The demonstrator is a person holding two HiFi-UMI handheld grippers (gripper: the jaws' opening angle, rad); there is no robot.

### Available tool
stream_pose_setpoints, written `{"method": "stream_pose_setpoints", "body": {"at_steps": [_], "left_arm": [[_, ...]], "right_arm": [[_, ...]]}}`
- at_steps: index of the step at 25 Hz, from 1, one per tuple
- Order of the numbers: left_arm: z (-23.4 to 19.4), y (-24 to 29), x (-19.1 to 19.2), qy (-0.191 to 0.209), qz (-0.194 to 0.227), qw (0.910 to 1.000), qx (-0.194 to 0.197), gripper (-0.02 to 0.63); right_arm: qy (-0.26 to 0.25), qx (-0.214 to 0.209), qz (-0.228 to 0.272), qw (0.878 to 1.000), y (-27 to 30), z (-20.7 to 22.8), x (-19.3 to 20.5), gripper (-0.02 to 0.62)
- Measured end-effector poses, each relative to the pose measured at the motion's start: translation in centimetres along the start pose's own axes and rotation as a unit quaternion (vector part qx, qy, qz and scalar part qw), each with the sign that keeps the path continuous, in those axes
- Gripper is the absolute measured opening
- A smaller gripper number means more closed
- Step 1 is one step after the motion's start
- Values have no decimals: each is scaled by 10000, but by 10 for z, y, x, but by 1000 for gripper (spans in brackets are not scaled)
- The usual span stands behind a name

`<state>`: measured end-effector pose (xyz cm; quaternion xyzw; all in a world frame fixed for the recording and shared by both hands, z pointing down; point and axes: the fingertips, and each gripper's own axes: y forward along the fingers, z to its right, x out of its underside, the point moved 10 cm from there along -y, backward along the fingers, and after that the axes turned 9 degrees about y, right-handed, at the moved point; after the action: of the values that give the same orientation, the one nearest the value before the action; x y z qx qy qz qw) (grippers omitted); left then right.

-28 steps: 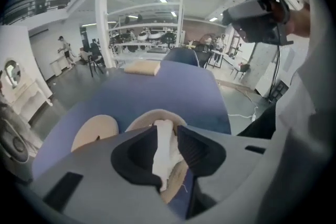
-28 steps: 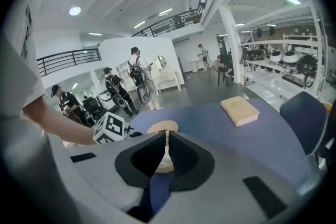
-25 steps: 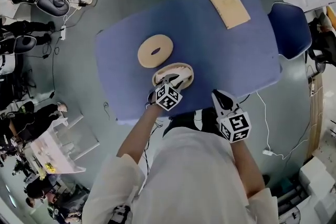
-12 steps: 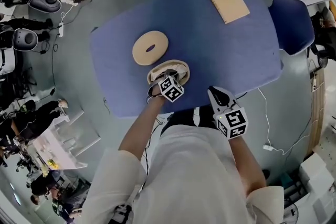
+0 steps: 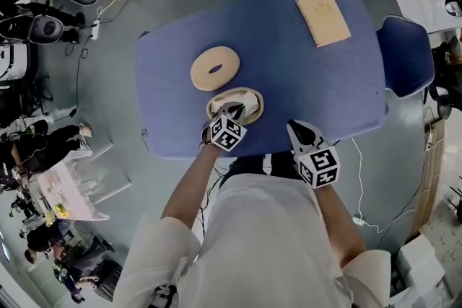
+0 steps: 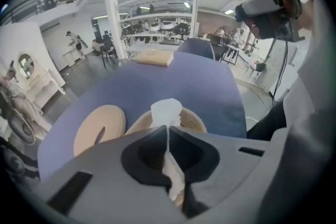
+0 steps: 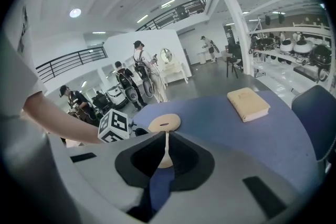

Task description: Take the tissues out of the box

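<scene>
A round tan tissue box [image 5: 249, 99] stands open near the front edge of the blue table [image 5: 303, 83], with its ring-shaped lid [image 5: 215, 68] lying just behind it. A white tissue [image 6: 167, 110] sticks up out of the box [image 6: 197, 120]. My left gripper [image 5: 232, 112] is right over the box. Its jaws are closing and pinch the tissue between their tips [image 6: 168, 128]. My right gripper [image 5: 297, 132] hovers at the table's front edge, right of the box, shut with nothing in it [image 7: 167, 136].
A tan rectangular block [image 5: 323, 18] lies at the table's far right corner. A blue chair [image 5: 408, 54] stands off the right end. Cables trail over the floor, and people and equipment stand far left.
My left gripper's jaws have come together over the box, onto the tissue. The right gripper has hardly moved.
</scene>
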<state>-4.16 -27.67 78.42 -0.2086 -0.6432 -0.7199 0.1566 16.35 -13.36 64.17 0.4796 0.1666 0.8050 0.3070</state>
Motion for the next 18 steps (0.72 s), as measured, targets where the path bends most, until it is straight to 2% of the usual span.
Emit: {"method": "stream_pose_setpoints", "body": {"at_steps": [2, 4, 6, 8, 11, 18], "left_arm": [[-5, -10, 3, -487, 327, 9982, -91, 18], [-11, -23, 6, -1142, 776, 9903, -177, 18], [-17, -36, 10, -1851, 1230, 9746, -274, 18], [-21, -46, 16, -2370, 1519, 9588, -395, 18], [-24, -59, 22, -2724, 1748, 9446, -549, 17], [-16, -93, 23, -3027, 2174, 9230, -960, 17]], "right_arm": [[-62, -79, -33, 9999, 2, -1, -4, 41], [-126, -150, -62, 9998, 3, -3, -7, 41], [-190, -215, -82, 9996, 3, -5, -8, 41], [-234, -271, -95, 9993, 4, -5, -10, 41], [-305, -351, -119, 9988, 5, -6, -14, 41], [-535, -555, -119, 9970, 5, -11, -22, 41]]}}
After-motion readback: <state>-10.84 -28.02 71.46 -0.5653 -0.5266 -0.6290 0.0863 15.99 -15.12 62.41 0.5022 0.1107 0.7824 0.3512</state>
